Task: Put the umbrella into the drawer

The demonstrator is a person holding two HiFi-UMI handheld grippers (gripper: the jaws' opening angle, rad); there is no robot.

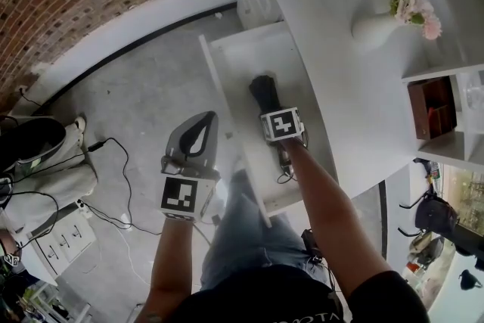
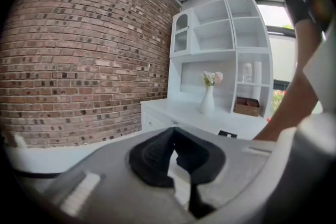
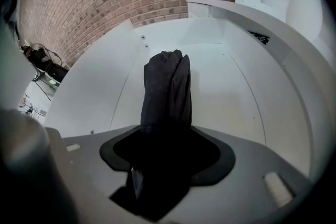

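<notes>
Black folded umbrella (image 3: 167, 92), clenched in the right gripper (image 3: 167, 136), points down into the open white drawer (image 3: 226, 86) in that gripper's view, while only the head view places the left gripper (image 1: 194, 134), jaws together on nothing, beside the drawer over the grey floor (image 1: 144, 94).

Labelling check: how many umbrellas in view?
1: a black folded umbrella, held by the right claw over the open drawer. More may be hidden out of view.
</notes>
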